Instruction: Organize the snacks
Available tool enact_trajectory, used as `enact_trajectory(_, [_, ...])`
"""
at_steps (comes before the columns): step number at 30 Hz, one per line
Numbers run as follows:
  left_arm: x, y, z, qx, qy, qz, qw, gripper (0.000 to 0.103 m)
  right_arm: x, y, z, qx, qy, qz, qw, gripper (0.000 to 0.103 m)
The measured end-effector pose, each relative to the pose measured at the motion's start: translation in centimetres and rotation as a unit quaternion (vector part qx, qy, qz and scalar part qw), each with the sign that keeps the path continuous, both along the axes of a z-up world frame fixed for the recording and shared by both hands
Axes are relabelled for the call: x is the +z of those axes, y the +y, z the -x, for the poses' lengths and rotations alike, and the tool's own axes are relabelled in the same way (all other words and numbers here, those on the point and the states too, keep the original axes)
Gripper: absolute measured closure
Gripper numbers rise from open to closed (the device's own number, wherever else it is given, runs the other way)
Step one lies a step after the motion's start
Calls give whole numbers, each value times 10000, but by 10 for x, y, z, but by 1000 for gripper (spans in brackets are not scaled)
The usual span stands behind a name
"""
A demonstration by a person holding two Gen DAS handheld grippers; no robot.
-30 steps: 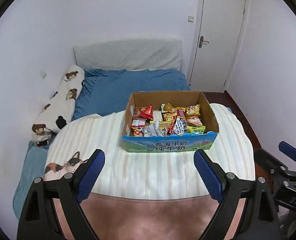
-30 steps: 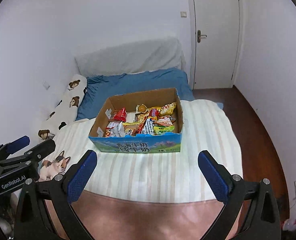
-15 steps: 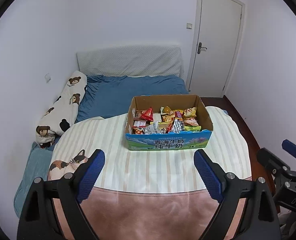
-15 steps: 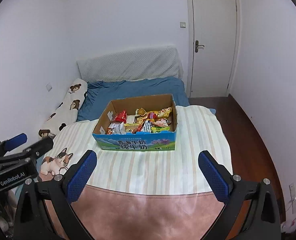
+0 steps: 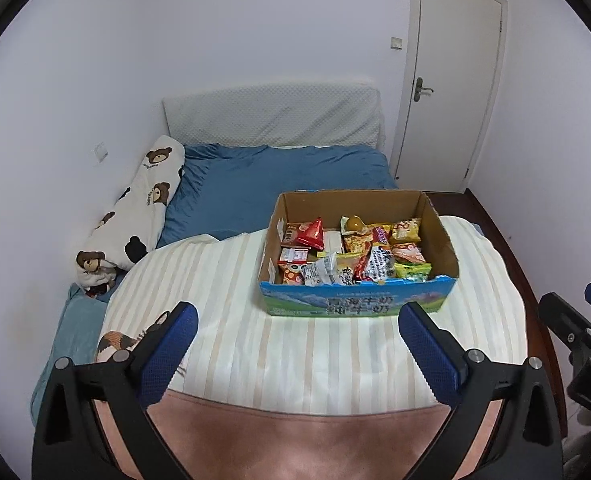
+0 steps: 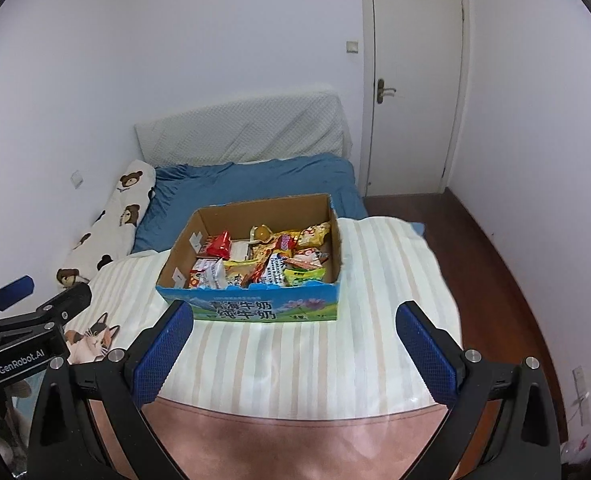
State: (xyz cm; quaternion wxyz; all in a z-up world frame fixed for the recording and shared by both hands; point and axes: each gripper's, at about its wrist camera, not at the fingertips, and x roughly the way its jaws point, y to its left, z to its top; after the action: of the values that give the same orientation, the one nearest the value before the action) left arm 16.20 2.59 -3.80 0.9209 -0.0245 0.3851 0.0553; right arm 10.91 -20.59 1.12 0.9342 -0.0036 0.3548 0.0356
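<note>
The cardboard box (image 5: 359, 280) of snacks (image 5: 351, 252) sat on the striped blanket (image 5: 295, 344) covering the bed, straight ahead of both tools and well apart from either. Its long axis ran left to right across both views, with the printed blue front wall facing the cameras and the open top tilted into sight.

The left hand-held gripper (image 5: 297, 344) was released: its jaws had just been opening and stood wide, with nothing between them but bare blanket. From it the box lay ahead and to the right, so the packets on the box's left side, such as the red triangular packet (image 5: 313, 234), seemed the closer pick for that hand.

The right hand-held gripper (image 6: 295, 342) was also released, jaws spread wide and empty. From it the box (image 6: 255, 276) lay ahead and slightly to the left, its right wall nearest, so the green packet (image 6: 303, 276) at the front right looked the easier reach for it.

Neither of the 2 tools seemed clearly nearer; each pointed downward toward the front wall rather than over the rim. Any pick would likely call for going forward and above that wall before descending among the 2 loose rows of packets.
</note>
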Motion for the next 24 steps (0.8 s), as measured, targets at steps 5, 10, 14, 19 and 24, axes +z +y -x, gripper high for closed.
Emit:
enact_trajectory(5, [-15, -4, -25, -114, 274, -43, 9995, 0, -13, -1, -27, -107, 158, 38, 9998, 0])
enact_trajectory(10, [-28, -8, -47, -160, 525, 25, 9985, 0, -26, -1, -49, -149, 332, 127, 9993, 0])
enact_trajectory(14, [-36, -11, -59, -164, 657, 46, 9977, 0, -35, -1, -63, -170, 495, 113, 9986, 0])
enact_trajectory(19, [-39, -13, -69, -175, 757, 56, 9970, 0, -41, 0, -71, -180, 565, 156, 9981, 0])
enact_trajectory(24, [-37, -13, -72, -186, 729, 46, 9972, 0, -42, 1, -72, -196, 600, 153, 9979, 0])
